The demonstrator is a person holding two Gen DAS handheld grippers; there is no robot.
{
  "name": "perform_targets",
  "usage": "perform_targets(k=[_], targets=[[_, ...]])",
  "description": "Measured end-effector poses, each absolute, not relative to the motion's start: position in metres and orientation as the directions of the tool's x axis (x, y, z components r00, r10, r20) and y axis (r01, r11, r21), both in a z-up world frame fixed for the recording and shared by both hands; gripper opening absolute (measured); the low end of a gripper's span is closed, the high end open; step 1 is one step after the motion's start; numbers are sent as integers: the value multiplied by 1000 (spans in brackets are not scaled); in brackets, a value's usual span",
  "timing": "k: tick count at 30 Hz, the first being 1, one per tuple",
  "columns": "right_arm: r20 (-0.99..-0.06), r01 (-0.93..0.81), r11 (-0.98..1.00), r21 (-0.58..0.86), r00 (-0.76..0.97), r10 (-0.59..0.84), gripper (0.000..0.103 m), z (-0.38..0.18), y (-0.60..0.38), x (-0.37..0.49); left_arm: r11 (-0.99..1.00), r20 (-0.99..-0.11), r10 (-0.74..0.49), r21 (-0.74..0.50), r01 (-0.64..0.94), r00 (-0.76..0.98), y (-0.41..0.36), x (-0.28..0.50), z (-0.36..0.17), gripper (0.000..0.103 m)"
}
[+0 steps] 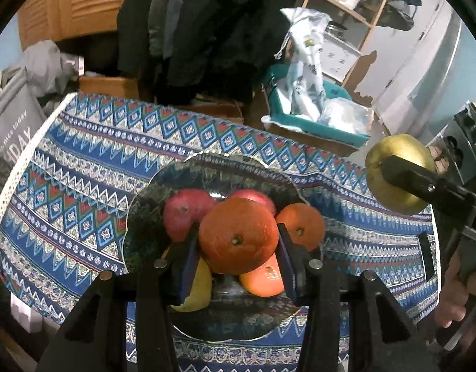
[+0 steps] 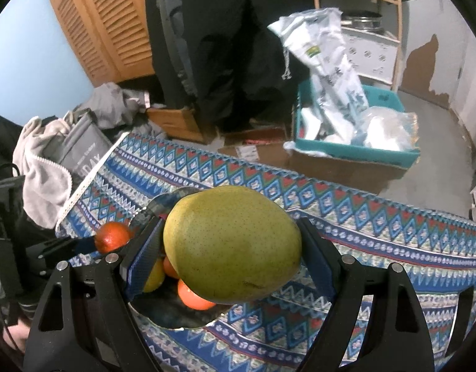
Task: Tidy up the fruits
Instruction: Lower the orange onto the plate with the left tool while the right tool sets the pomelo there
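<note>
The left tool [image 1: 238,241] is clamped on an orange [image 1: 238,235], its 2 blue pads pressed to the fruit's sides, holding it over a dark patterned plate [image 1: 151,198]. Under and around that orange the plate holds 2 red apples [image 1: 182,214], a smaller orange [image 1: 303,221] just to the right, another orange [image 1: 264,280] below, and a yellow fruit [image 1: 200,291] partly hidden behind the left pad. The gripped orange blocks much of the plate's middle.

The right tool [image 2: 231,248] grips a green pear [image 2: 231,245] between its pads, over the plate's right edge; in the left wrist view the pear [image 1: 399,173] hangs to the right of the plate, well apart from the piled fruit. From the right wrist view the pear hides most of the plate [image 2: 163,204]; only 2 oranges and a bit of yellow fruit show beneath it, with the left tool's orange [image 2: 112,237] further left.

The plate sits on a bench covered by a blue, red and white zigzag cloth [image 1: 83,167]. Beyond the bench stand a teal box [image 1: 318,124] holding white plastic bags [image 1: 306,62], a grey bag [image 1: 11,130], dark hanging clothes [image 1: 207,24] and a wooden louvred door [image 2: 107,24].
</note>
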State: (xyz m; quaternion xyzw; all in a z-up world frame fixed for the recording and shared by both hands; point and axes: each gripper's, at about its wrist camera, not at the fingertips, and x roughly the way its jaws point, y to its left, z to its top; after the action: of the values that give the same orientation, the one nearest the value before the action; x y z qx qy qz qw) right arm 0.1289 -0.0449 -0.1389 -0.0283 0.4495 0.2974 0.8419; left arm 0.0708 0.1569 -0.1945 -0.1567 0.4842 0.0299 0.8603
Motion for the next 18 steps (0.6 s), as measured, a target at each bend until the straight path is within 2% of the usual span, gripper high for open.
perform_targets(k=[10,18], targets=[[-798,-534,815,224,379,468,84,-156,-33,132,948,-882,-98,-224,-228,461,159,83,-223,47],[-800,-534,814,228,373,469,84,-157,-33,132,946,-875,-76,-214,-242,479,164,78,-214,59]])
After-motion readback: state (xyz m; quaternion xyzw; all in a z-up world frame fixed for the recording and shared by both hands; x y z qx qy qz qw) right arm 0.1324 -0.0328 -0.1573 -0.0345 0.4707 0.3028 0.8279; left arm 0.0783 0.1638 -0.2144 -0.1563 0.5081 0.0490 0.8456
